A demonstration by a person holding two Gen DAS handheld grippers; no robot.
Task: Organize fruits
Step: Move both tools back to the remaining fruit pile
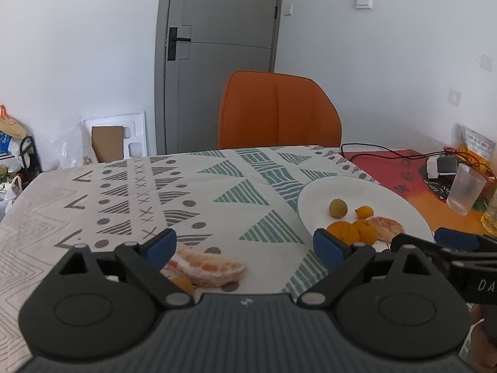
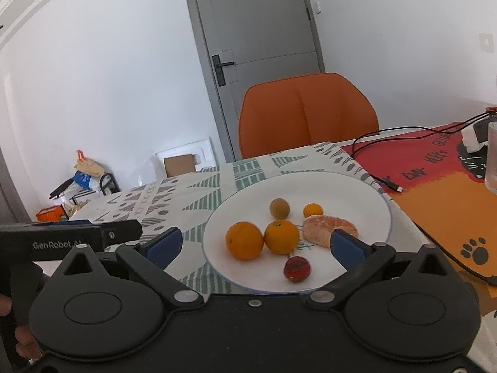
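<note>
Two wrist views were catalogued, left first.

Left wrist view: we recorded the left gripper [image 1: 245, 242] with its jaws spread wide and nothing between the pads. A peeled citrus half [image 1: 206, 269] lay on the patterned tablecloth [image 1: 130, 192], just beside the left finger [image 1: 161, 245], with a small orange piece [image 1: 183, 283] touching its near edge. To the right sat the white plate [image 1: 388, 199], holding a brownish round fruit [image 1: 338, 207], a small orange fruit [image 1: 364, 212], two oranges [image 1: 354, 231] and another peeled half [image 1: 385, 227]. The right gripper's dark fingers [image 1: 453, 242] reached in from the right edge. An orange chair [image 1: 276, 115] stood behind the table, and a clear cup [image 1: 466, 191] stood on the red and orange mat.

Right wrist view: we listed the right gripper [image 2: 256, 244] with jaws at full spread over the near part of the plate [image 2: 357, 192], gripping nothing. On the plate we counted two oranges [image 2: 262, 239] touching, a brownish fruit [image 2: 279, 208], a small orange fruit [image 2: 312, 210], a peeled half [image 2: 326, 231] and a dark red fruit [image 2: 297, 269] nearest us. The left gripper's body [image 2: 62, 239] showed at the left edge.
</note>
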